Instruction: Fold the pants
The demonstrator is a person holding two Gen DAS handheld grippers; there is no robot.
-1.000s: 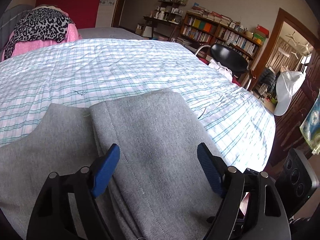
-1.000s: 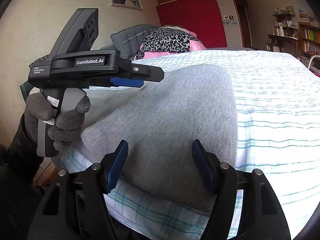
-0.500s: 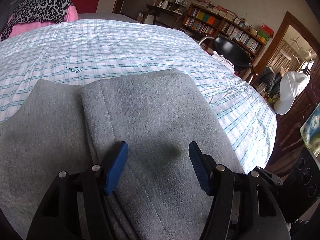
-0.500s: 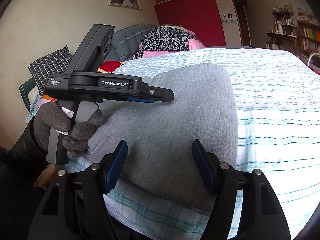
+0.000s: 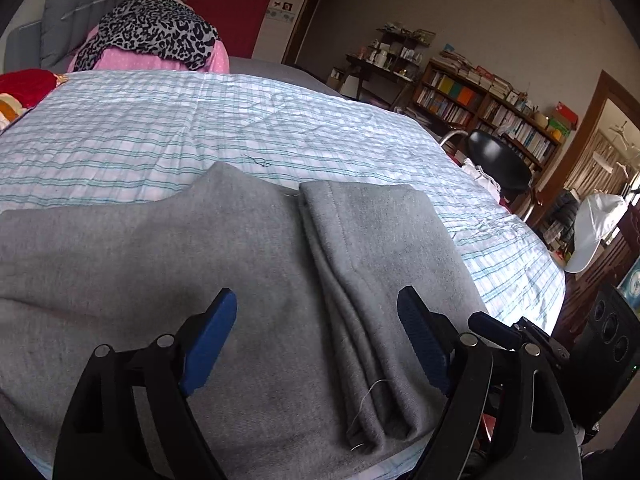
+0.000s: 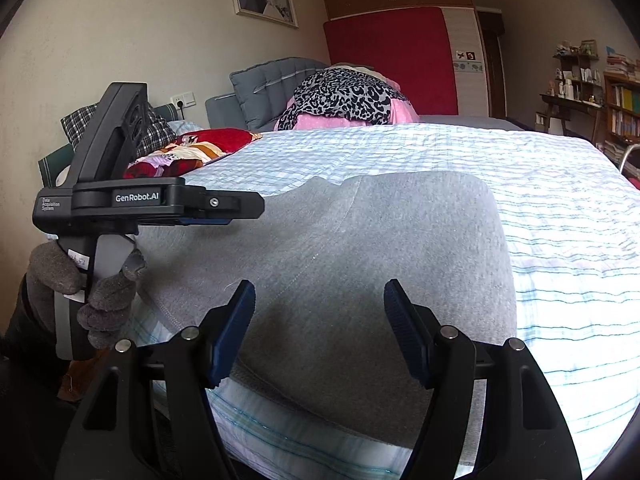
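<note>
Grey pants (image 5: 248, 248) lie on the checked bed sheet (image 5: 168, 136), with a folded leg layer (image 5: 380, 240) stacked on their right part. My left gripper (image 5: 316, 300) hovers just over the pants near the fold's left edge. Its jaws are opening and grip nothing. In the right wrist view the pants (image 6: 360, 248) spread toward the near bed edge. My right gripper (image 6: 320, 292) stands open above them, apart from the cloth. The left gripper (image 6: 240, 212) shows at the left in side view, held by a gloved hand (image 6: 100, 292).
A leopard-print cloth on pink bedding (image 5: 152, 36) and grey cushions (image 6: 272, 88) sit at the head of the bed. Red patterned bedding (image 6: 192, 152) lies at the left. A black chair (image 5: 500, 164), bookshelves (image 5: 480, 104) and a white cap (image 5: 592, 228) stand beyond the right bed edge.
The left gripper slid left along the pants, so the folded layer now sits right of centre; its jaws narrowed, then widened. The right gripper shifted slightly and stayed open.
</note>
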